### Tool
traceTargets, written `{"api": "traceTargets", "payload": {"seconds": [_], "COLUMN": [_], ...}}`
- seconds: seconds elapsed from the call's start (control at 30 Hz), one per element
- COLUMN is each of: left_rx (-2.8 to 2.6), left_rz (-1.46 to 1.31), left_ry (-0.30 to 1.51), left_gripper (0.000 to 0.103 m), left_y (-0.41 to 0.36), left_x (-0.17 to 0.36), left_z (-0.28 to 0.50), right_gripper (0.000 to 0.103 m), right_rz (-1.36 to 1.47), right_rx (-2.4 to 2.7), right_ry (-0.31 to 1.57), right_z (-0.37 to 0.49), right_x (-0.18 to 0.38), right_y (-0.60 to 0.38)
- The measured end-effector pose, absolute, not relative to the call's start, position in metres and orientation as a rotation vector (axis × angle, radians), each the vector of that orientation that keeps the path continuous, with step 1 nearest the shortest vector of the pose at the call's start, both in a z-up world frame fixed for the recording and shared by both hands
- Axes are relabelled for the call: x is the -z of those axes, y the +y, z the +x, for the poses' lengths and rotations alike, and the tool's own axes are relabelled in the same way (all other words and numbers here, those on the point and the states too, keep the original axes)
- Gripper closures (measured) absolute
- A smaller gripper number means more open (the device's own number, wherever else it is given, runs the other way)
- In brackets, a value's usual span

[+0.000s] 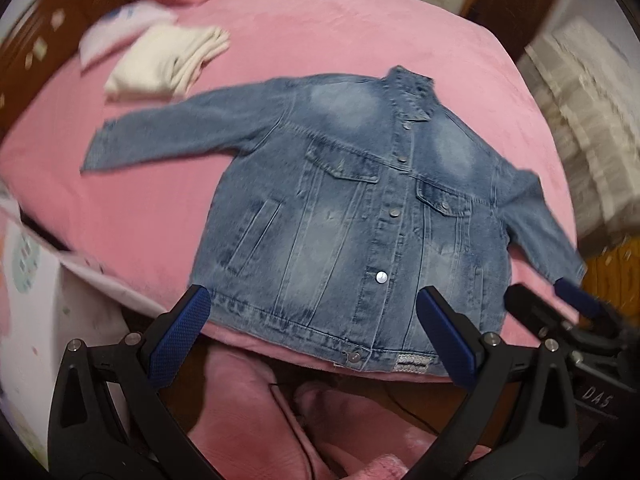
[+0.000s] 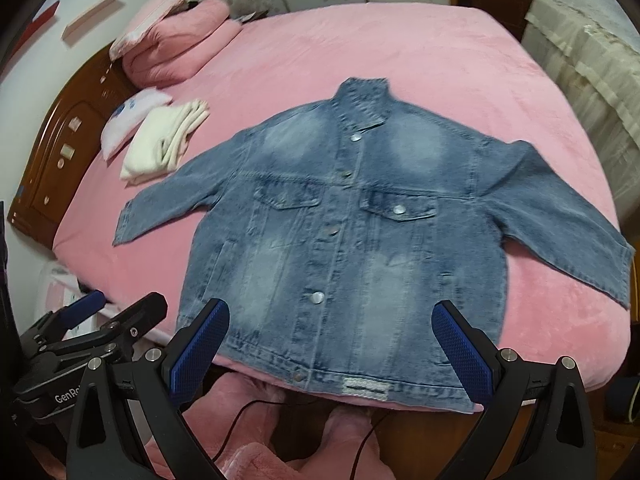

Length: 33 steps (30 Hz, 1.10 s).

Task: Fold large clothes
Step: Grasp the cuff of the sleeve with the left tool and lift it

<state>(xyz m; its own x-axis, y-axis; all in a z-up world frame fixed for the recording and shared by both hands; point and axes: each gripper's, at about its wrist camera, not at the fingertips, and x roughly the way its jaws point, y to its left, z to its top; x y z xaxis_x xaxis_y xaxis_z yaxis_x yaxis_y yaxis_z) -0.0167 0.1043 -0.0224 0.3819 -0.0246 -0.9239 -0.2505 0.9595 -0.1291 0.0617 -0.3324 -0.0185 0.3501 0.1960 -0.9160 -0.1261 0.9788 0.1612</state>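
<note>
A blue denim jacket (image 1: pixel 352 216) lies flat on the pink bed (image 1: pixel 320 40), front up and buttoned, collar away from me, both sleeves spread outward. Its hem (image 2: pixel 344 376) runs along the near bed edge. My left gripper (image 1: pixel 312 300) hangs open just above the hem, nothing between its blue pads. The right gripper (image 2: pixel 331 312) is open too, over the hem's middle and holding nothing. Each gripper shows in the other's view: the right one (image 1: pixel 548 296) near the right cuff, the left one (image 2: pixel 122 304) beyond the jacket's left corner.
A folded cream garment (image 2: pixel 164 144) and a small white pillow (image 2: pixel 128 120) lie near the left sleeve. A pink folded quilt (image 2: pixel 180 40) sits by the wooden headboard (image 2: pixel 52 152). A lace-covered cabinet (image 2: pixel 588 60) stands on the right. A person's pink-clad legs (image 2: pixel 256 412) and a black cable (image 2: pixel 244 416) are below.
</note>
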Motion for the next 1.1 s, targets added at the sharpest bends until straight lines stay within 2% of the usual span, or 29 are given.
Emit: {"api": "traceTargets", "payload": {"seconds": [0.33,0.47,0.6,0.8,0.9,0.93,1.1], "left_rx": [-0.217,-0.303,-0.377,-0.561,-0.621,-0.65,-0.764], "left_rz": [-0.59,-0.696,-0.875,-1.019,-1.052,-1.072,-1.209], "left_ry": [1.217,1.223,1.144,1.078,1.071,1.068,1.05], "left_gripper": [0.001,0.001,0.002,0.009,0.019,0.026,0.034], "left_y": [0.242,0.321,0.423,0.547,0.595,0.61,0.658], "left_x": [0.089,0.113,0.138,0.184,0.215,0.225,0.275], "left_z": [-0.015,0.007,0.032,0.073,0.09,0.093,0.09], "right_gripper": [0.001,0.001,0.001,0.001,0.001,0.001,0.001], "right_rz": [-0.084,-0.118,-0.067,0.065,0.102,0.107,0.127], "right_rx": [-0.279,-0.334,-0.398,-0.405,-0.377,-0.368,-0.324], "right_ry": [1.288,1.309,1.303,1.253,1.257,1.264,1.31], "right_z": [0.09,0.109,0.142,0.205,0.237,0.245,0.264], "right_x": [0.078,0.101,0.116,0.14,0.157,0.163,0.195], "right_y": [-0.206,-0.135,-0.049,0.043,0.082,0.093,0.118]}}
